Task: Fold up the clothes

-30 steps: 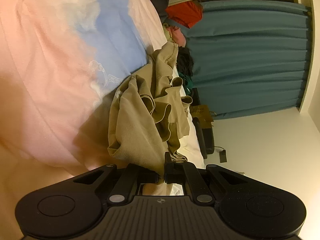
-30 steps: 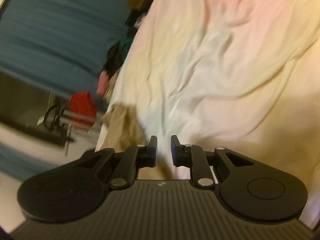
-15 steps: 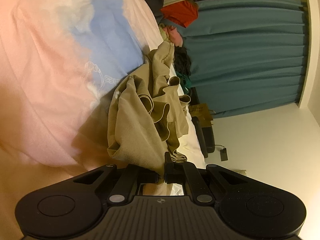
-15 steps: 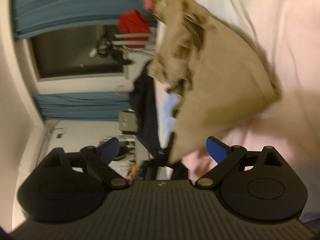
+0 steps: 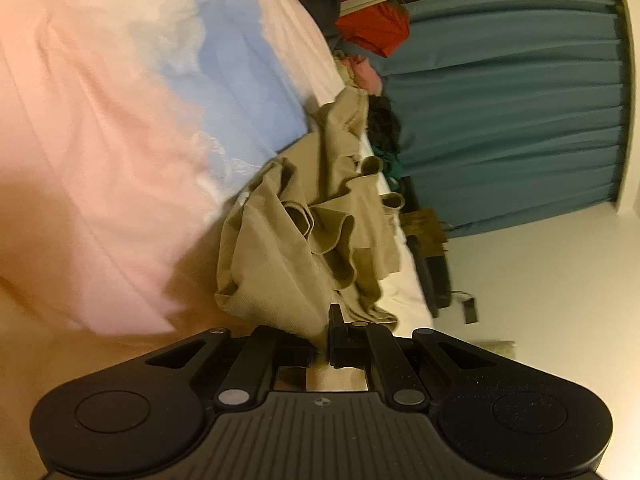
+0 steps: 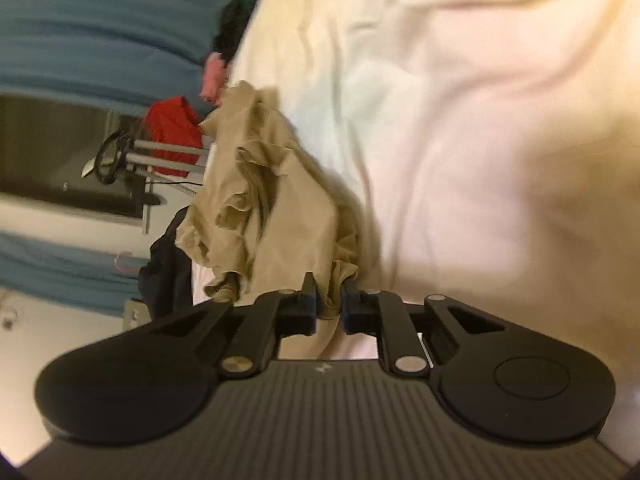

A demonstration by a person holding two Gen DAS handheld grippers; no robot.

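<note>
A crumpled tan garment (image 5: 304, 232) lies bunched on the bed's pastel sheet (image 5: 120, 120). My left gripper (image 5: 320, 344) is shut on one edge of the tan garment, with cloth pinched between the jaws. In the right wrist view the same tan garment (image 6: 276, 208) hangs in folds, and my right gripper (image 6: 330, 306) is shut on another edge of it, with a fold of cloth between the nearly closed fingers. Both views are rolled sideways.
The sheet (image 6: 460, 120) is pink, blue and cream and wrinkled. Other clothes, pink (image 5: 364, 74) and dark (image 5: 382, 124), are piled at the bed's edge. Teal curtains (image 5: 500, 100), a red item on a rack (image 5: 372, 28) and a dark garment (image 6: 168, 272) stand beyond.
My right gripper was open in front of the garment half a second ago and has closed on its edge. The left gripper keeps its hold and has shifted only slightly.
</note>
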